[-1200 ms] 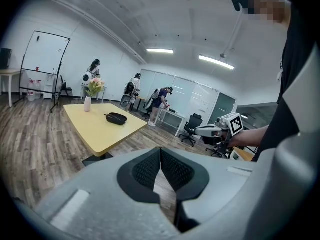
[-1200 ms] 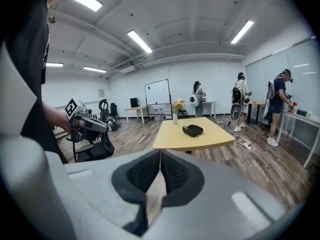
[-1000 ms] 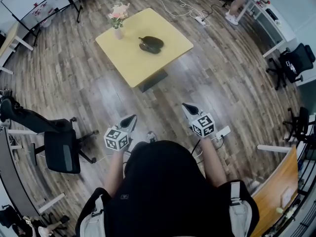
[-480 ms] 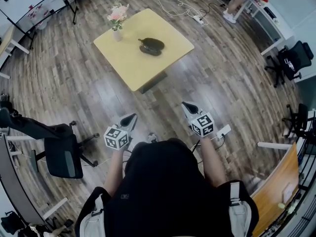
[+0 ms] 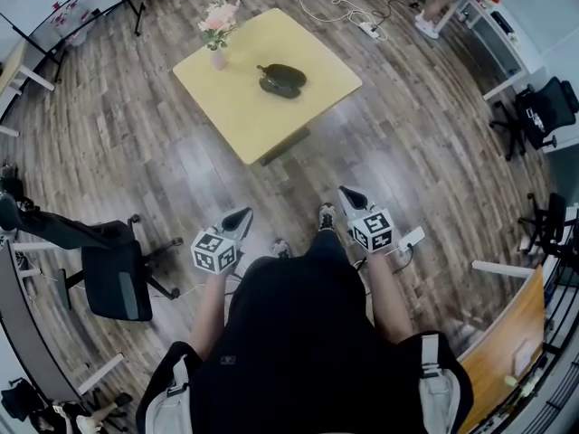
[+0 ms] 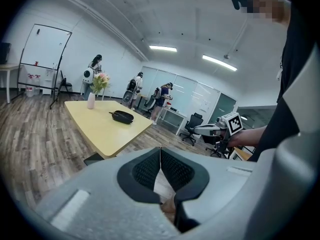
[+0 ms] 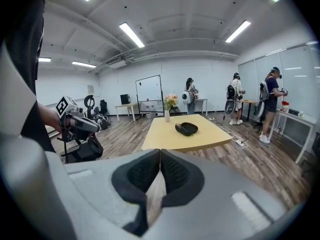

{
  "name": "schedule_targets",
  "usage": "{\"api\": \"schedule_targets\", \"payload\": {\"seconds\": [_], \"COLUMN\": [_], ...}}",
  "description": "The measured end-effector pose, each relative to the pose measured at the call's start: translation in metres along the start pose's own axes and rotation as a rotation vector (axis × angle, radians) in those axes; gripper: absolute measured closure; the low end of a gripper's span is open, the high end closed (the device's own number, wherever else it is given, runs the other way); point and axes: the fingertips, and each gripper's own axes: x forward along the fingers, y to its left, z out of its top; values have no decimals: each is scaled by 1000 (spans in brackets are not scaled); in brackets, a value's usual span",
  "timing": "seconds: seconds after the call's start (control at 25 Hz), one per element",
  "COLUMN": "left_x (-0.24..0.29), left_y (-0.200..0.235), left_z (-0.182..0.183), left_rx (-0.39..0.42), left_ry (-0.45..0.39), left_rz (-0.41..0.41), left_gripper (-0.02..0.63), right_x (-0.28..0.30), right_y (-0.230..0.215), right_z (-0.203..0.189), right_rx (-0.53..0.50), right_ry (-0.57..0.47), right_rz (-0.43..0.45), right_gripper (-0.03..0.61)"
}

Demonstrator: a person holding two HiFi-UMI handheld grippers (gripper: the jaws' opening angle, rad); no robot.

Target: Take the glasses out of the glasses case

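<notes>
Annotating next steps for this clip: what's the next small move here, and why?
Probably a step forward toward the yellow table. The dark glasses case lies on it, not far from the flower vase, and looks well beyond reach. The left hand-held gripper and right hand-held gripper hang over the wooden floor, jaws together with nothing between them.

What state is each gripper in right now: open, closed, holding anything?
Left gripper: closed, jaw tips touching, holding nothing.
Right gripper: closed, jaw tips touching, holding nothing.
</notes>
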Motion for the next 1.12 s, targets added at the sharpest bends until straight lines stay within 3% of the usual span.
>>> {"api": "schedule_targets", "payload": {"seconds": [0.24, 0.64, 1.12], "left_x": [1, 33, 95], "left_y": [19, 34, 34], "left_z": [7, 42, 84], "left_rx": [-36, -34, -35], "left_ry": [-4, -14, -40], "left_rz": [65, 100, 149], "left_gripper": [601, 601, 601], "right_x": [31, 70, 87], "right_y": [-8, -41, -115], "right_z": [20, 40, 61], "right_rx": [-34, -43, -36], "right_ry": [0, 2, -4], "right_rz": [73, 132, 164], "right_gripper": [574, 572, 574]}}
